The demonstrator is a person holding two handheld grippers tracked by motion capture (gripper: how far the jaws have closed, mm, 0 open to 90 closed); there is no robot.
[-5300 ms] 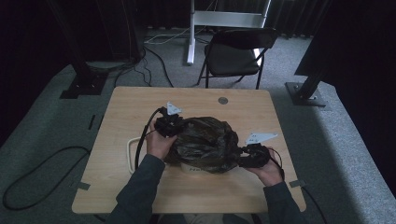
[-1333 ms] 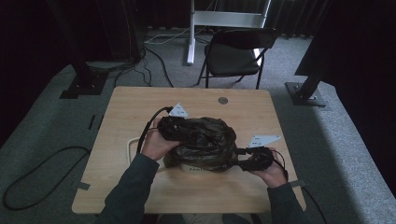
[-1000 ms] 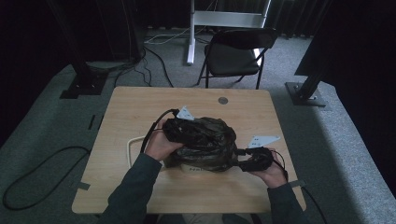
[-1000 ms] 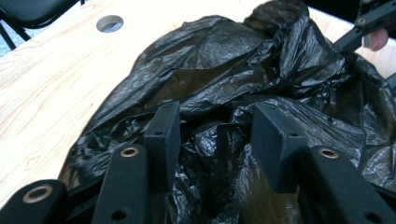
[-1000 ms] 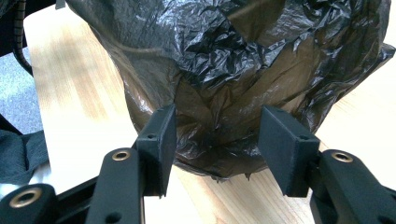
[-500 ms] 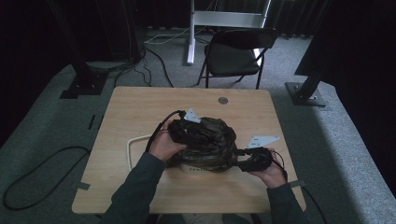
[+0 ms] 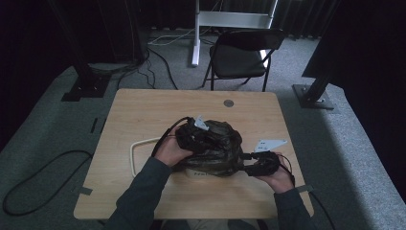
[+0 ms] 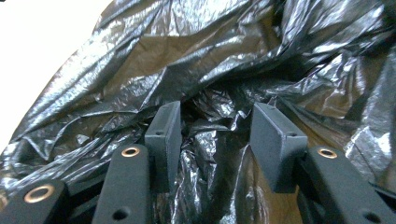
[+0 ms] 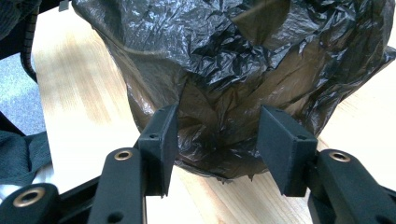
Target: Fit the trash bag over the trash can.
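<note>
While both hands work at one table [image 7: 143, 115], a single black bag [image 7: 218, 148] lies crumpled near its middle, toward the near edge. Count: one bag, two grippers, one table, one chair [image 7: 242, 55] on the floor beyond the far edge, one small round disc [image 7: 228, 103] near the table's far edge, one pale cord loop [image 7: 136, 153] left of the bag. The left gripper [image 7: 191, 136] rests on top of the bag at its left side; in the left gripper view the jaws stand apart with wrinkled film bunched between them, and the left gripper [image 8: 215, 135] does not visibly pinch it; whether the pads touch the film cannot be told. The right gripper [image 7: 246, 165] sits at the bag's near right corner; in the right gripper view the jaws stand wide, the bag's edge hangs between them above the wood, and the right gripper [image 9: 217, 140] does not visibly press on the bag [image 9: 243, 60]. The bag's contents are hidden by the dark film. A pale patch with faint lettering shows under the bag's near side, too small to read. Both forearms are cut off at the near edge of the high view. The bag [image 8: 233, 70] is cut off on every side in the left gripper view, so its outline there cannot be traced.
</note>
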